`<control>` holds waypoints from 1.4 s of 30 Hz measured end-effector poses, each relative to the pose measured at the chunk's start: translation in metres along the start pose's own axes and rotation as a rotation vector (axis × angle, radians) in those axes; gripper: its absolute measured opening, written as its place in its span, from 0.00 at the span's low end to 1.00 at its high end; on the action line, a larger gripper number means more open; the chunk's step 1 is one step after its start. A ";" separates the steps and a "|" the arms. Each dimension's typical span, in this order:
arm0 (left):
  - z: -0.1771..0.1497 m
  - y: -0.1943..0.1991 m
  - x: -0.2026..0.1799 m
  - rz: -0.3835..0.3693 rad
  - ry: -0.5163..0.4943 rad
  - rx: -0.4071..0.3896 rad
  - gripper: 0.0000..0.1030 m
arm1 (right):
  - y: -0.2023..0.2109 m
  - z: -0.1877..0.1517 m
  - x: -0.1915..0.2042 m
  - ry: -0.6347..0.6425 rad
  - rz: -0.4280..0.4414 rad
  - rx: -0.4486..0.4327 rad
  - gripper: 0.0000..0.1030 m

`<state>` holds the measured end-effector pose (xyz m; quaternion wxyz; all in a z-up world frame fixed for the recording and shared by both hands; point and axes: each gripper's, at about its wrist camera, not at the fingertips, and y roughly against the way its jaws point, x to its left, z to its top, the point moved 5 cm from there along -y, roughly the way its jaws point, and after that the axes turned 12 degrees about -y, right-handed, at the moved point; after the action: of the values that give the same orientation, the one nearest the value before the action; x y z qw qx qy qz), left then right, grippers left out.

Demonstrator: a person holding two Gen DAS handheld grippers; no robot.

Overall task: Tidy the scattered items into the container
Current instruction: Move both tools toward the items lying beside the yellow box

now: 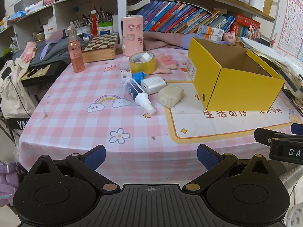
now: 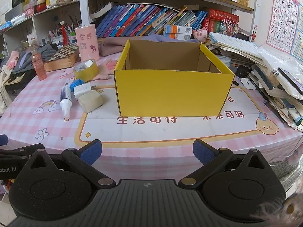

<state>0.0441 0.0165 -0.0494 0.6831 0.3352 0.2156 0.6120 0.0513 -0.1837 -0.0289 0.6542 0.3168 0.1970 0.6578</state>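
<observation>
Both tongs gape wide over the near table edge, nothing between the jaws: left gripper [image 1: 151, 158]; right gripper [image 2: 147, 152]. The yellow box [image 2: 173, 92] stands open and empty at the right gripper's twelve o'clock; at its nine o'clock lie a spray bottle [image 2: 65, 100], a white charger [image 2: 81, 90], a cream block [image 2: 90, 100]; a tape roll [image 2: 85, 70] at ten o'clock.

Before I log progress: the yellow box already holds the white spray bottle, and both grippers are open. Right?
Not quite. The yellow box is empty in the right wrist view; the white spray bottle lies on the tablecloth beside it. Both grippers are open.
</observation>
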 end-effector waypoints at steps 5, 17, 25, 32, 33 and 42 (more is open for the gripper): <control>0.001 -0.003 0.000 -0.007 -0.007 0.002 1.00 | 0.000 0.000 0.000 0.000 0.000 0.000 1.00; 0.005 -0.005 -0.004 -0.036 -0.025 -0.010 1.00 | 0.000 0.006 0.000 -0.013 -0.018 -0.009 1.00; 0.007 -0.006 -0.007 -0.047 -0.038 -0.013 1.00 | 0.001 0.005 -0.001 -0.020 -0.008 -0.023 1.00; 0.007 -0.003 0.000 -0.037 -0.029 -0.020 1.00 | 0.002 0.005 0.004 -0.019 0.006 -0.027 0.98; 0.006 -0.002 0.001 -0.035 -0.027 -0.020 1.00 | 0.002 0.004 0.006 -0.015 0.010 -0.026 0.98; -0.006 0.005 0.021 -0.001 0.021 -0.011 1.00 | 0.002 -0.002 0.029 0.025 0.060 -0.003 0.92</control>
<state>0.0395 0.0386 -0.0475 0.6831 0.3247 0.2195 0.6163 0.0507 -0.1550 -0.0244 0.6322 0.3133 0.1948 0.6814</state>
